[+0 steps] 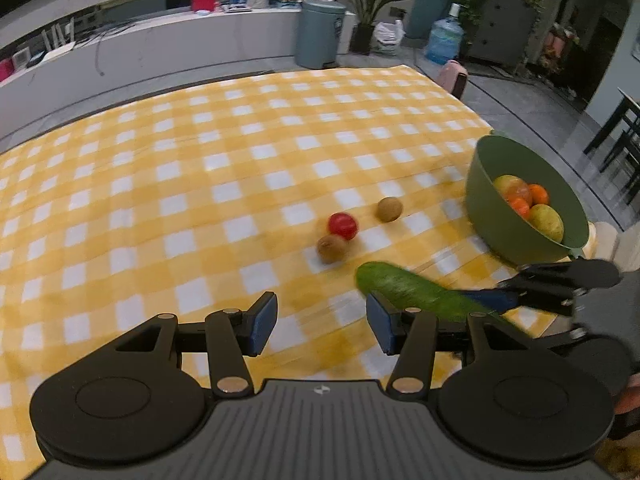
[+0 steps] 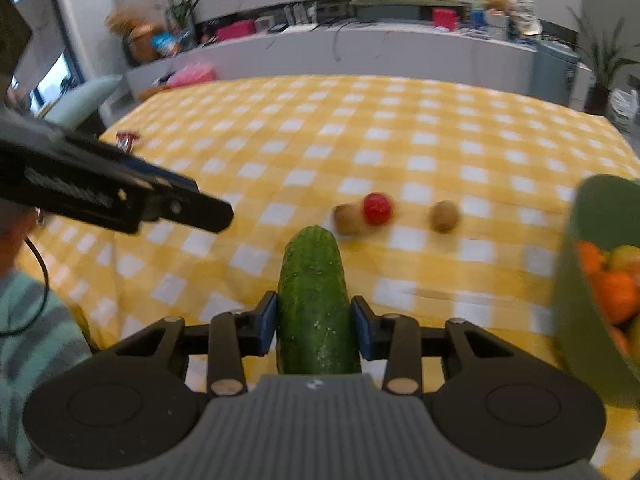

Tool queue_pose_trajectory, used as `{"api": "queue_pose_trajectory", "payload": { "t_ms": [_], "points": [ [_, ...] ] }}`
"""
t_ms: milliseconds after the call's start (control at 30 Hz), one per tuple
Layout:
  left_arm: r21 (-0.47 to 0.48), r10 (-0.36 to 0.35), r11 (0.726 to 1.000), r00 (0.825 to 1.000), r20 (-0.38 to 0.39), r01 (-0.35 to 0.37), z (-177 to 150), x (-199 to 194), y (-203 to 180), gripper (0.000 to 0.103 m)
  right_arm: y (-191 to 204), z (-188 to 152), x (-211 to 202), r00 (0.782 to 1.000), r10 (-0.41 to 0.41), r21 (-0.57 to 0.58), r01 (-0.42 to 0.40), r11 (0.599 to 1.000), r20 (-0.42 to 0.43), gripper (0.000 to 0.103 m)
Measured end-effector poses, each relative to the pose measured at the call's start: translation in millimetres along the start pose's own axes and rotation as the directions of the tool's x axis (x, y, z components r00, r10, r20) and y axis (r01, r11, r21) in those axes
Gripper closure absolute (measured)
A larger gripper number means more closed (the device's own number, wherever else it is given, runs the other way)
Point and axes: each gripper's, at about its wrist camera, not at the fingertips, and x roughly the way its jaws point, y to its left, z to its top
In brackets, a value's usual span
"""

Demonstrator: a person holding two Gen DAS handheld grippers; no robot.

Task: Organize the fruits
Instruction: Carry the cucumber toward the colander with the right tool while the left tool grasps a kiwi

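My right gripper is shut on a green cucumber and holds it above the yellow checked tablecloth; the cucumber also shows in the left wrist view, with the right gripper behind it. My left gripper is open and empty above the cloth. A red tomato lies between two brown kiwis ahead. A green bowl at the right holds oranges and yellow-green fruit.
The bowl stands close to the right gripper's right side. The left gripper's body reaches in from the left. A small red wrapper lies at the cloth's far left edge. A counter, bin and plants stand beyond the table.
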Motion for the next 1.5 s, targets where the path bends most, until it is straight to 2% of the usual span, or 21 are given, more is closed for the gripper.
{"api": "queue_pose_trajectory", "payload": {
  "t_ms": [167,333,500,633,833,933,1033,1300,1500],
  "points": [
    [0.058,-0.003,0.998,1.0,0.0,0.003,10,16,-17,0.042,-26,6,-36,0.998,-0.027,0.07,0.022,0.997,0.061,0.067],
    [0.106,-0.013,0.994,1.0,0.012,0.012,20,43,-25,0.042,-50,16,-69,0.991,-0.082,0.077,0.075,0.994,0.105,0.067],
    [0.073,-0.007,0.997,1.0,-0.019,0.009,25,78,-14,0.042,-77,23,-90,0.98,-0.153,0.088,0.143,0.986,0.125,0.067],
    [0.043,0.0,0.999,0.999,-0.039,0.001,27,98,-7,0.046,-103,24,-98,0.968,-0.223,0.117,0.21,0.971,0.116,0.067],
    [0.036,-0.002,0.999,0.998,-0.058,0.005,30,109,-6,0.058,-143,23,-98,0.954,-0.287,0.165,0.271,0.948,0.082,0.067],
    [0.021,0.001,1.0,0.997,-0.081,0.0,31,115,-6,0.068,-161,22,-94,0.957,-0.283,0.192,0.266,0.945,0.067,0.067],
    [0.015,-0.01,1.0,0.996,-0.086,0.011,31,117,-5,0.071,-174,21,-87,0.958,-0.28,0.196,0.265,0.944,0.054,0.067],
    [0.002,-0.004,1.0,0.996,-0.089,0.004,32,117,-7,0.072,-205,32,-62,0.966,-0.259,0.109,0.258,0.96,-0.004,0.067],
    [-0.009,0.008,1.0,0.996,-0.086,-0.009,35,110,-8,0.072,-214,40,-48,0.957,-0.29,-0.026,0.289,0.957,-0.029,0.067]
  ]
}}
